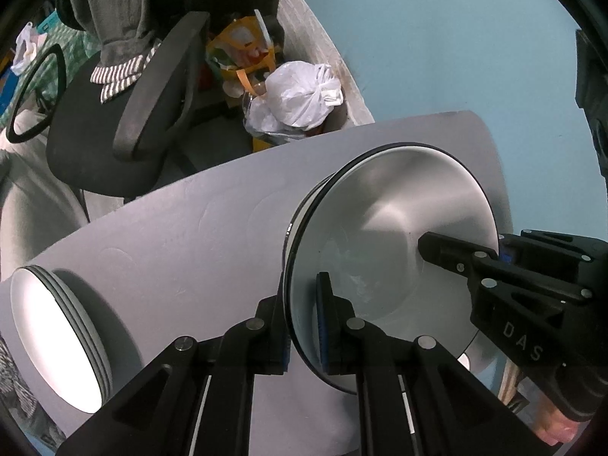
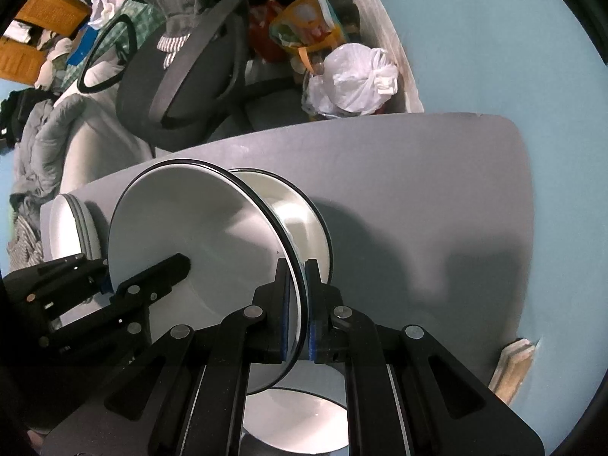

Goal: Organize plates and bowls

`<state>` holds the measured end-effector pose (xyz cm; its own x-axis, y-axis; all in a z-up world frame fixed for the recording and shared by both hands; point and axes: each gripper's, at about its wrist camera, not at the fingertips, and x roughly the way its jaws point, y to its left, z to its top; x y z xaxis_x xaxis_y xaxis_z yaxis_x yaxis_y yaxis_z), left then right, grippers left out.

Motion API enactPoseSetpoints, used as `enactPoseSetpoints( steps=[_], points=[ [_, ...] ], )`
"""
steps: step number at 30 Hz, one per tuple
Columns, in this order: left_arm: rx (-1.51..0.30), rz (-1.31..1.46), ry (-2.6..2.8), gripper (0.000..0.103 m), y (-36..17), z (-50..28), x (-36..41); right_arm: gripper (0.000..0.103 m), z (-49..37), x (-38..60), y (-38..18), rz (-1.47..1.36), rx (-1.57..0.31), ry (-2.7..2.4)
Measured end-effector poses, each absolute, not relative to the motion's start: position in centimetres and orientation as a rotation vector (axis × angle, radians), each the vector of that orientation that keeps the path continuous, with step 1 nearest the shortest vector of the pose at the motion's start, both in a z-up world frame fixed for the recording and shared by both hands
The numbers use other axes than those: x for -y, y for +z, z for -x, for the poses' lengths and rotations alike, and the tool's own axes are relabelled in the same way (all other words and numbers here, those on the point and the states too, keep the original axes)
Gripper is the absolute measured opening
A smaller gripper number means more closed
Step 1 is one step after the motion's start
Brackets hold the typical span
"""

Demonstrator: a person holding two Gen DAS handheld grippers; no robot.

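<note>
Sitting at nine o'clock on the grey desk (image 1: 197, 235) is a stack of white plates (image 1: 57, 338). At centre, the left gripper (image 1: 304, 326) is clamping its fingers on a black-rimmed bowl (image 1: 399, 228)'s near rim, while at three o'clock the right gripper (image 2: 302, 304) is pinching the opposite rim above another bowl (image 2: 296, 209).

Both wrist views are evenly lit and fairly bright, with a cool cast. Glare whitens the plate stack (image 1: 57, 338) at the left, and a soft sheen streaks the bowl (image 1: 399, 235). Dark, soft-edged shadows fall rightward across the grey table (image 2: 437, 197). Fisheye distortion bends straight edges (strongest near the black corners). Focus stays sharp throughout.
</note>
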<state>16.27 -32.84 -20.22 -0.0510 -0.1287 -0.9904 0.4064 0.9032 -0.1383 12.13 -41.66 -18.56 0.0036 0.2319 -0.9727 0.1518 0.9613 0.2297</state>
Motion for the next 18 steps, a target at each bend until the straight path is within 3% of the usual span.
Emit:
enactPoseSetpoints(
  steps=[18],
  points=[
    [-1.594,-0.238,-0.436,0.012,-20.7,-17.1,32.6,0.01,-13.3,42.7,-18.1,-0.271,-1.586,0.037]
  ],
)
